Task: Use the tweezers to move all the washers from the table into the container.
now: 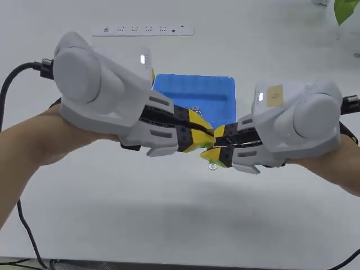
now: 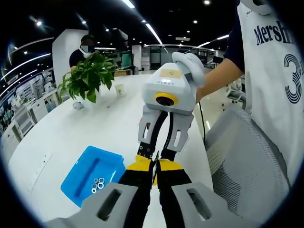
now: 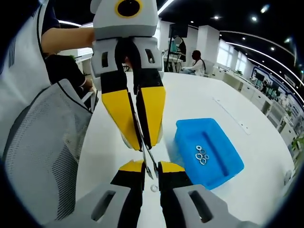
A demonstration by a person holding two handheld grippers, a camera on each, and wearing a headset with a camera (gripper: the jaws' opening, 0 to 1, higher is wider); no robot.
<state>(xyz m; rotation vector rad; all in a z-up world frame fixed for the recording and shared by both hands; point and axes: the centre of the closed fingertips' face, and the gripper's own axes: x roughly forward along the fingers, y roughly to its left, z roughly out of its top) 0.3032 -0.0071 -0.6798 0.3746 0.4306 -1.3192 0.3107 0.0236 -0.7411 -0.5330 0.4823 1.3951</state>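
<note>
White workbench (image 1: 169,225) in a big open office, left gripper (image 3: 142,142) clamped tight on the tweezers (image 3: 147,156), thin steel tips poking out past its yellow jaws. Blue container (image 1: 194,93) just behind with a few washers (image 3: 201,154) sitting inside, plus one loose washer (image 1: 212,166) on the workbench near the tips. Right gripper (image 3: 152,165) facing it, jaws pinched nearly closed around the tweezers' tip end.

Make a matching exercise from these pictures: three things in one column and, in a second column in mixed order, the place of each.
Things:
1. tweezers
2. loose washer
3. group of washers

Places:
a. inside the blue container
b. on the white table, outside the container
c. clamped between yellow jaws

Pairs: 1-c, 2-b, 3-a.
</note>
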